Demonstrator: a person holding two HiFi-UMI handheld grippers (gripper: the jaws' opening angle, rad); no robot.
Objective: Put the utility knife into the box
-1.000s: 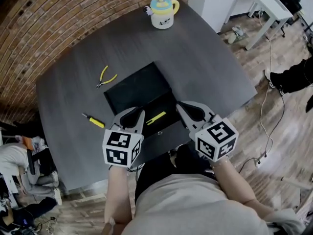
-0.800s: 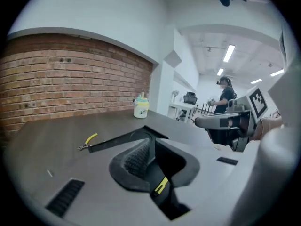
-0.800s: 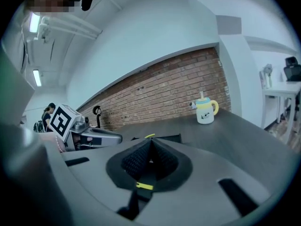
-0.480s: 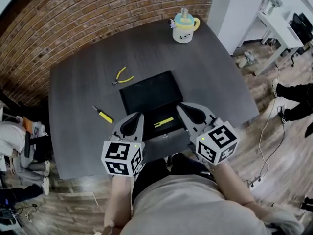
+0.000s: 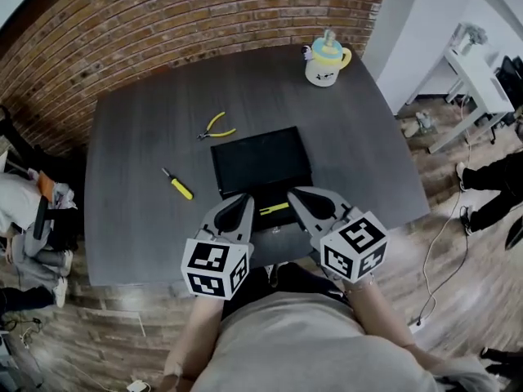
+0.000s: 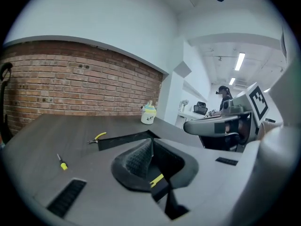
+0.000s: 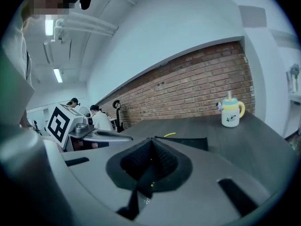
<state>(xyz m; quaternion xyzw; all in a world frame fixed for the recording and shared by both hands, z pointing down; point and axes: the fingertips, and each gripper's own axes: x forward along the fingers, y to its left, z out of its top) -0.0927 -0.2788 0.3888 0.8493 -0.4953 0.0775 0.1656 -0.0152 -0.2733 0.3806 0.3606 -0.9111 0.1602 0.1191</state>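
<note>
The yellow utility knife (image 5: pixel 274 209) lies inside the near half of the open black box (image 5: pixel 260 163) at the table's middle. In the left gripper view the knife (image 6: pixel 157 179) shows as a yellow strip just under the jaws. My left gripper (image 5: pixel 243 199) hovers at the knife's left end, shut, with nothing between its fingers. My right gripper (image 5: pixel 293 193) sits just right of the knife, also shut and holding nothing. Both marker cubes are close to my body at the table's near edge.
Yellow-handled pliers (image 5: pixel 216 126) lie behind the box to the left. A yellow screwdriver (image 5: pixel 178 184) lies left of the box. A sippy cup (image 5: pixel 325 62) stands at the far right corner. A brick wall runs behind the table (image 5: pixel 139 137); people sit at the left.
The head view has swung, so the table sits more centred. Both grippers stay shut at the box's near side, a little closer together. The knife has not moved.
</note>
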